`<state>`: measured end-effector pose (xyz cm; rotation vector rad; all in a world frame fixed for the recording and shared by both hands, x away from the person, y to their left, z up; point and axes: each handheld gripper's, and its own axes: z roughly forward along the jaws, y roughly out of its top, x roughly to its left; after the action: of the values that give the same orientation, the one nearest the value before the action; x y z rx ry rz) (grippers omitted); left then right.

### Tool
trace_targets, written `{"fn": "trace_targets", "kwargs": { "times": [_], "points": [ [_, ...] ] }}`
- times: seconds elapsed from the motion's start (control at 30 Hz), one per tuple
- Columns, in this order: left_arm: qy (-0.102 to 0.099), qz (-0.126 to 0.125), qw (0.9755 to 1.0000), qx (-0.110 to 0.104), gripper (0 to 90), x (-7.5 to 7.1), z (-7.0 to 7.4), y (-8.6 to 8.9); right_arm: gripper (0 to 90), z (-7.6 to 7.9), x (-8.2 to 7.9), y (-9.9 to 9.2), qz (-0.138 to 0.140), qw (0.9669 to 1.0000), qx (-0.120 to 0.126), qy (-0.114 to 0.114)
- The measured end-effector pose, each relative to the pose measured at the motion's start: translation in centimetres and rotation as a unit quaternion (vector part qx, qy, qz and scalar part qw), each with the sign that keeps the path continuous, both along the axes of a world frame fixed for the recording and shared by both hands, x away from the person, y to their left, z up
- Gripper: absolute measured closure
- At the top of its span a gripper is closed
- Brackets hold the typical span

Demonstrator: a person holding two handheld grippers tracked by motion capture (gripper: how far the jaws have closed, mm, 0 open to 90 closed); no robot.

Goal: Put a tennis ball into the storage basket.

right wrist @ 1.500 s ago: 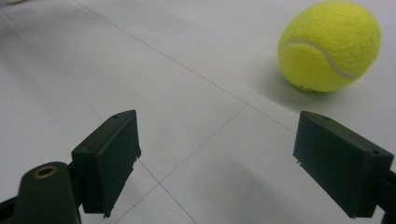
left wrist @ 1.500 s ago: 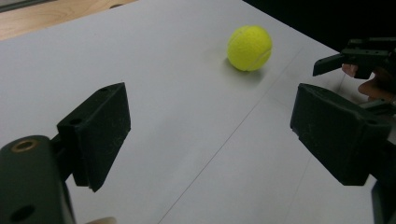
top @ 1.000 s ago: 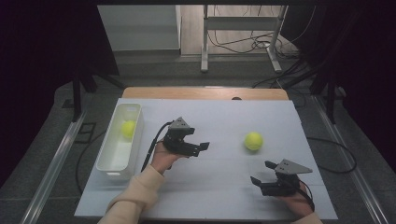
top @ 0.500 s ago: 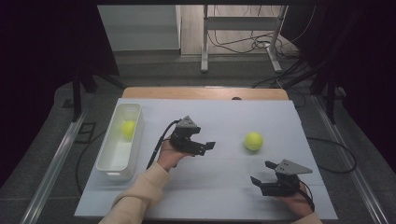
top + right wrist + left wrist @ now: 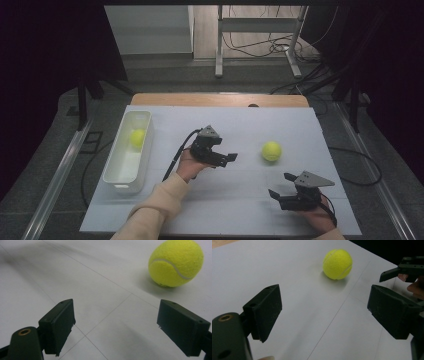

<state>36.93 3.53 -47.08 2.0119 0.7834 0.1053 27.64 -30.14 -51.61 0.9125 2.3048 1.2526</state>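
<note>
The left gripper [image 5: 226,158] had slid across the white table [image 5: 240,210] toward the tennis ball [image 5: 271,151] over the last second, leaving the white bin [image 5: 116,172] at the left edge farther behind it; in the two earlier high views it sat nearer that bin. Its jaws stood spread wide with nothing between them, and in the left gripper view the ball [image 5: 337,264] lay ahead of the pads on the bare surface, near but not yet between them. That ball rested alone on the table's right half, apart from both tools, and had not shifted across the three high views. A second tennis ball [image 5: 137,138] already lay inside the bin, toward its far end. The right gripper [image 5: 282,189] sat low near the front right corner, just where it was before, its jaws also released and empty; in the right gripper view the loose ball [image 5: 176,263] lay off toward the upper right, well clear of the pads. Judging from this, the work in hand was gathering balls into the bin, one was done, and the left hand's approach was the opening of the second pickup: it still had some way to travel before the jaws could straddle the ball and close
</note>
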Motion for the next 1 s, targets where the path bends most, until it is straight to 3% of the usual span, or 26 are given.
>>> {"fn": "trace_targets", "kwargs": {
  "times": [0.33, 1.0],
  "points": [
    [0.01, -0.009, 0.9999, 0.006, 13.3, 0.6, -0.8, -1.5, 15.0, 0.0, 0.1, 0.0, 0.0, 1.0, -0.003, 0.0],
    [0.011, -0.026, 0.9994, 0.019, 13.3, 1.7, -0.9, -4.5, 15.0, 0.0, 0.1, 0.1, 0.002, 1.0, -0.003, 0.0]
  ]
}}
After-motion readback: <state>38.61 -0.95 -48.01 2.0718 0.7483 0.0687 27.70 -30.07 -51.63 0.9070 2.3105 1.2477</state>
